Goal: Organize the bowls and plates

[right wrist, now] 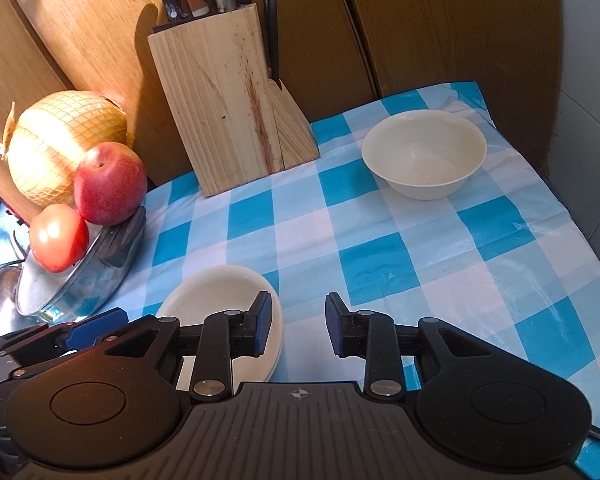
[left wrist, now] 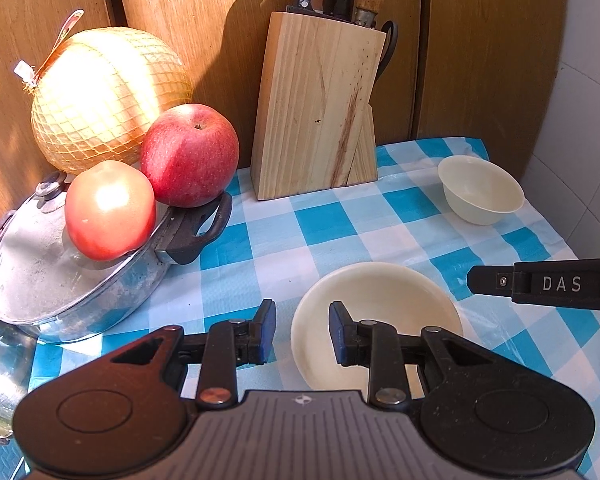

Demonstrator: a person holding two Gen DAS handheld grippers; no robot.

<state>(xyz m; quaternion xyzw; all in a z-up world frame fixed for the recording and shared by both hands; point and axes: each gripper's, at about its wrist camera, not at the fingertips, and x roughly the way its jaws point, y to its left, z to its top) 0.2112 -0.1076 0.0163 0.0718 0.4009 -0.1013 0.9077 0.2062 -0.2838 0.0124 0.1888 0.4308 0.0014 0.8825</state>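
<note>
On the blue-and-white checked tablecloth (right wrist: 380,264) just below my grippers sits a cream plate (left wrist: 380,292), shallow and round. Seen from my left gripper (left wrist: 302,332), the plate's near-left rim lies in the gap between the two blue-padded fingers (left wrist: 266,334); the jaws stand slightly apart and the pads do not press on it, so I hold nothing there. My right gripper (right wrist: 298,328) hangs beside the plate's other edge: its left pad overlaps the plate's rim in the picture, its right pad is over bare cloth, and the jaws are parted with nothing clamped. Whether the pad actually touches the rim I cannot tell. From the left wrist view one black finger of the right gripper reaches in from the right edge, over the cloth just beside the plate.

Well apart from the plate, toward the far right corner of the cloth, a cream bowl (right wrist: 424,154) stands upright and empty. A wooden knife block (right wrist: 228,104) with several handles sticking out stands at the back against the wooden panels. To the left, a lidded metal pot (left wrist: 60,264) tilts toward me, with a tomato (left wrist: 110,210) resting on its lid and a red apple (left wrist: 190,154) on its black handle. Behind them sits a pomelo (left wrist: 104,96) in yellow netting.
</note>
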